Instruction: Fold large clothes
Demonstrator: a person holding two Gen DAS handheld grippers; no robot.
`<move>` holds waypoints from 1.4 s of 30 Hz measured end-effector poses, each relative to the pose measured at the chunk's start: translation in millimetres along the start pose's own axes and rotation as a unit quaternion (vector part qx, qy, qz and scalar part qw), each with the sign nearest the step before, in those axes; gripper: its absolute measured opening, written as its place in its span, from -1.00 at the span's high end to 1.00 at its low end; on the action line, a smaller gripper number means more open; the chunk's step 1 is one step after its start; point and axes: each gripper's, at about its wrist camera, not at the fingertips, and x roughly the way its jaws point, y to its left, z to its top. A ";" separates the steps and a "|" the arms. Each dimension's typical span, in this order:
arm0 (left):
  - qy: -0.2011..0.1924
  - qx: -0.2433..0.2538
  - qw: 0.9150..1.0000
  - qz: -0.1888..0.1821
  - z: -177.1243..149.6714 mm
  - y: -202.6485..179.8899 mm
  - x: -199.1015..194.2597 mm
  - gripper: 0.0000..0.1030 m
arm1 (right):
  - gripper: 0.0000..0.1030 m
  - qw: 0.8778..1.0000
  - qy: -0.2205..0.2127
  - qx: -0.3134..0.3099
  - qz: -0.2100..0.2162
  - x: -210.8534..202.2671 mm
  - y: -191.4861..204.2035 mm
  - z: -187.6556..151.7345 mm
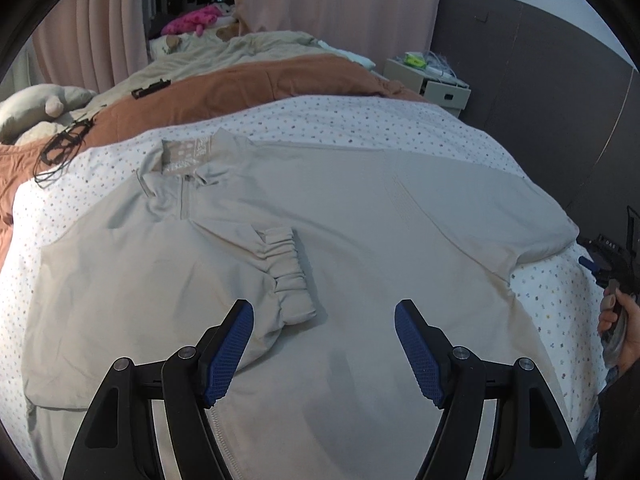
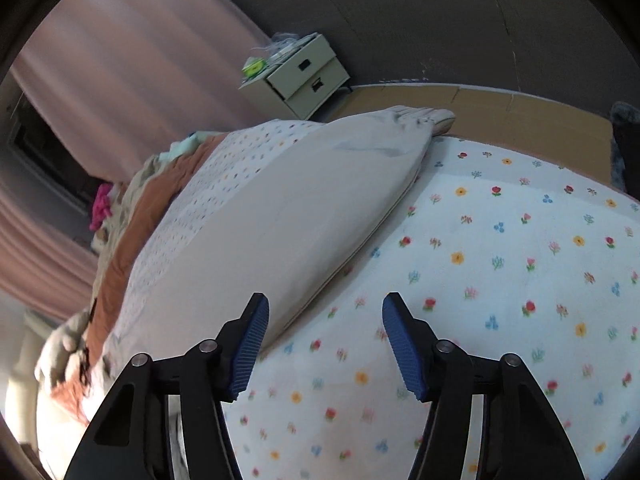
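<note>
In the left wrist view, the left gripper [image 1: 324, 350] hangs wide open and empty over the big, soft beige jacket [image 1: 360, 240], spread on the dotted white bedsheet [image 1: 360, 120]. One sleeve with a stretchy cuff [image 1: 286, 276] lies folded in; a careless grab could drag it loose. In the right wrist view, the right gripper [image 2: 326, 346] is open too, beside the jacket's edge [image 2: 332, 276], and might pinch the flowery sheet [image 2: 520, 280] instead.

I'm in a home bedroom: a bed [image 1: 360, 120] with a dotted white sheet fills the view, with an orange blanket [image 1: 240, 88] and a beige duvet [image 1: 224, 54] bunched at its far side. Pink curtains [image 1: 92, 40] hang behind, soft toys [image 1: 192, 20] lie at the far left, and a small drawer unit [image 2: 304, 76] stands against the dark wall [image 1: 540, 80].
</note>
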 end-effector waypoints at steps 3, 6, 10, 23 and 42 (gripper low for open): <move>0.006 -0.001 1.000 0.003 -2.2 2.7 12.0 -0.45 | -0.03 1.000 0.001 0.008 -0.005 14.4 -2.9 7.1; 0.017 -0.004 1.000 0.007 -6.1 7.6 25.3 -0.45 | 0.15 1.000 0.001 0.017 -0.016 27.5 -7.2 10.2; 0.033 -0.009 0.999 0.011 -12.7 13.1 39.2 -0.43 | 0.21 0.999 -0.007 0.029 -0.011 36.2 -14.3 16.5; 0.020 -0.031 0.999 0.023 -23.2 46.9 12.3 -0.43 | 0.93 0.998 -0.046 -0.051 0.006 -7.7 36.9 45.3; -0.030 -0.101 0.994 0.036 -50.8 133.0 -89.5 -0.43 | 0.94 0.962 -0.080 -0.234 0.119 -120.3 264.2 17.8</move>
